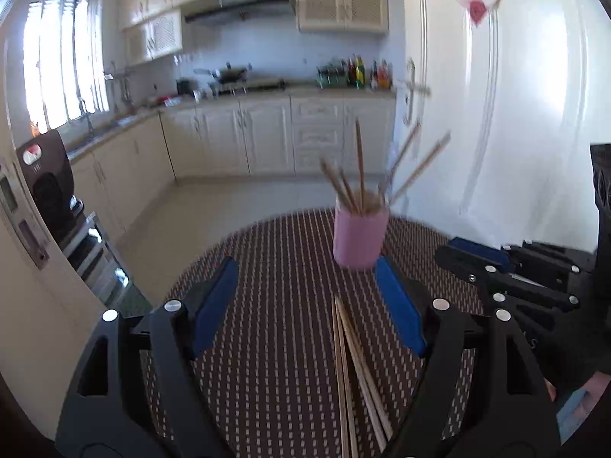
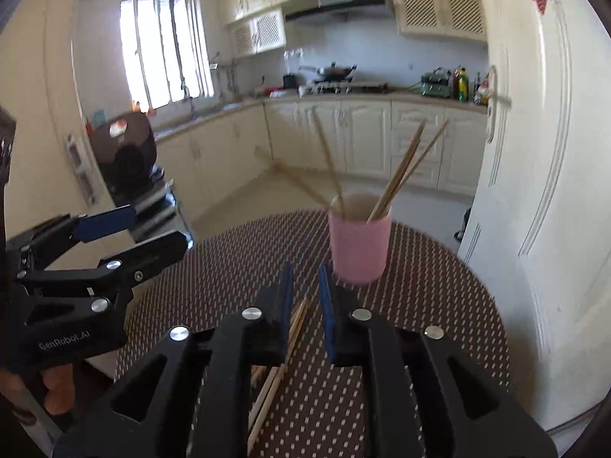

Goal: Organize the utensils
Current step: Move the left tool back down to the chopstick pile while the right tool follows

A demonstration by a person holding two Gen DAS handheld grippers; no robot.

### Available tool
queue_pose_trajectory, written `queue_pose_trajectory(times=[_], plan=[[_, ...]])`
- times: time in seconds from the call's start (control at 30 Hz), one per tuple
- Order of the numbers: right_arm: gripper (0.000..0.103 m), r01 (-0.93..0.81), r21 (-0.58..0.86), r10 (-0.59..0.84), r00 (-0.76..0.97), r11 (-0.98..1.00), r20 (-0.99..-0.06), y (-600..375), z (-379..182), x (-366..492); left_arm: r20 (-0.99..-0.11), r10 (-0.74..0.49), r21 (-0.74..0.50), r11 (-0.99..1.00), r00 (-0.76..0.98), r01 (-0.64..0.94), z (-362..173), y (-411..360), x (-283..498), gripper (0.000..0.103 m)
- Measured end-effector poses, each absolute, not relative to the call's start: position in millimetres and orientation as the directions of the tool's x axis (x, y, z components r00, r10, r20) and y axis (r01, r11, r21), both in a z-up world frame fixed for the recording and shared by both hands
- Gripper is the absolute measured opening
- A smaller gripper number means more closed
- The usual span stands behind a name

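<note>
Pink cup (image 2: pixel 359 248) holds five chopsticks (image 2: pixel 399 175); left hand-held gripper (image 1: pixel 307 301) spread wide, right hand-held gripper (image 2: pixel 305 305) slightly parted, empty.

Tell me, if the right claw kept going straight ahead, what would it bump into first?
Probably the pink cup. The right claw points just past the loose chopsticks lying on the mat, and the cup stands slightly right of that line, so depth is hard to judge.
</note>
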State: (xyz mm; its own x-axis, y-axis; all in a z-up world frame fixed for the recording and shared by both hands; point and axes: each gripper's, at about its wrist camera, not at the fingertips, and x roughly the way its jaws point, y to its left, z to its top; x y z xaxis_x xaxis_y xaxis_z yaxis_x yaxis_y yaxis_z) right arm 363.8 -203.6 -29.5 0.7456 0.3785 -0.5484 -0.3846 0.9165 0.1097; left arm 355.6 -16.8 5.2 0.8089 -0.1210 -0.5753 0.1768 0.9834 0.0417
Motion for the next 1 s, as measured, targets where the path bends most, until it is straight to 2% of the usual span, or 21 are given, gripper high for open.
queue_pose_trajectory(times=[0.07, 0.17, 0.4, 0.63, 0.7, 1.0], plan=[[0.022, -0.389, 0.115, 0.377, 0.711, 0.914, -0.594, -199, -46, 366, -0.666, -0.130, 0.029, 0.980, 0.735, 0.199, -16, -16, 359, 0.077], [0.024, -0.383, 0.135, 0.375, 0.669, 0.914, -0.641, -197, -67, 370, -0.750, -0.143, 0.010, 0.974, 0.646, 0.226, -46, -15, 364, 0.077], [0.031, -0.368, 0.184, 0.378, 0.572, 0.911, -0.728, -193, -110, 385, -0.856, -0.156, -0.045, 0.972, 0.493, 0.231, -105, -9, 386, 0.077], [0.035, -0.366, 0.209, 0.388, 0.533, 0.907, -0.752, -194, -133, 389, -0.893, -0.158, -0.073, 0.975, 0.422, 0.210, -139, -7, 405, 0.077], [0.035, -0.363, 0.211, 0.387, 0.529, 0.908, -0.755, -195, -136, 391, -0.897, -0.133, -0.047, 0.977, 0.422, 0.208, -145, -9, 407, 0.077], [0.037, -0.356, 0.222, 0.388, 0.513, 0.908, -0.765, -196, -143, 396, -0.894, -0.107, -0.016, 0.978, 0.435, 0.206, -149, -16, 429, 0.077]])
